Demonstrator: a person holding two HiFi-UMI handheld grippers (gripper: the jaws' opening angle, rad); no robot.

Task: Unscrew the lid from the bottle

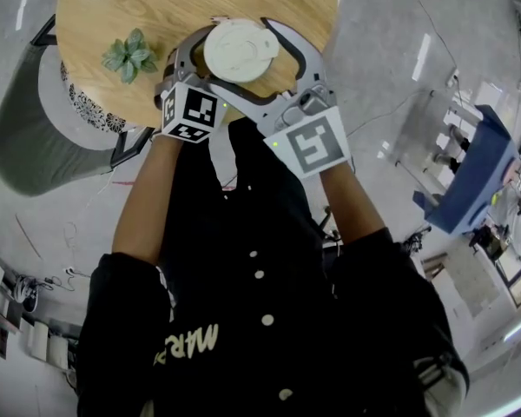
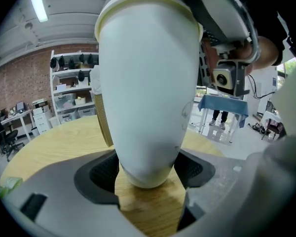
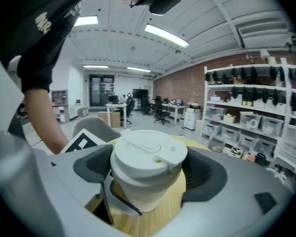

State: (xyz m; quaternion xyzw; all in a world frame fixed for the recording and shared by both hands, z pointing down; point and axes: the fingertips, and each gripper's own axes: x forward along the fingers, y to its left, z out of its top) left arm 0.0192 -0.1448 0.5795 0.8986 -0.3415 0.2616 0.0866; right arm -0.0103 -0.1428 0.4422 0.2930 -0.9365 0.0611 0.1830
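Wooden round counter (image 1: pixel 139 7) holds everything. Nearest the person, the left claw (image 2: pixel 147 174) is clamped on the lower body of the white bottle (image 2: pixel 148 83), which stands upright by the counter's close edge. Right claw (image 3: pixel 148 174) meets the bottle from the other side, higher up, pads closed against the lid (image 3: pixel 148 154); lid not off yet. Small green plant (image 1: pixel 128 56) sits left of the bottle, apart. Risk: the lid rim looks smooth, so the right claw may slip when twisting. A weak left hold would let the bottle spin or tip.
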